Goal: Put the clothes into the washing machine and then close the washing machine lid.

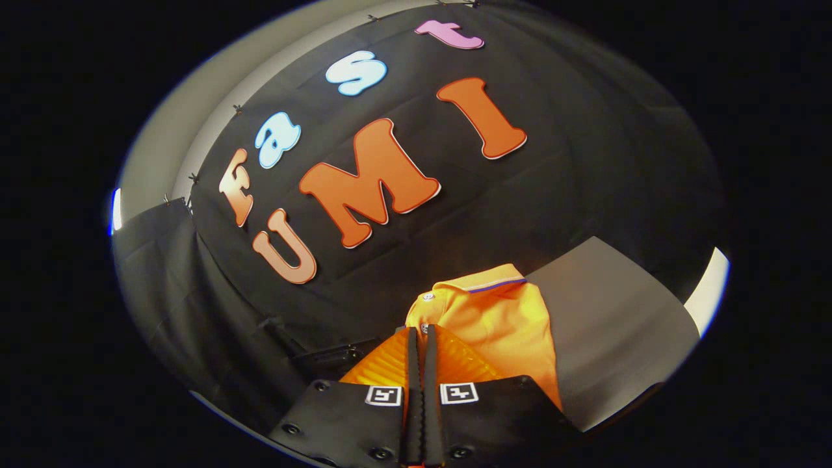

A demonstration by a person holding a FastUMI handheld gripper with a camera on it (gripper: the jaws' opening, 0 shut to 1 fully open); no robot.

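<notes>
My tongs [421, 333] are squeezed tight together, maybe pinching the orange shirt [500, 318] that lies by the grey table's [617, 325] near edge, so loading and closing the lid are left.

The garment is an orange polo shirt [500, 318] with a ribbed collar carrying a thin dark stripe along its edge and small pale buttons down the placket. It hangs bunched and lifted, draping from the closed fingertips toward one o'clock and two o'clock. Its collar sits at the top, the placket running down to the fingertips. The fabric falls in soft folds in front of a grey surface [617, 325].
</notes>
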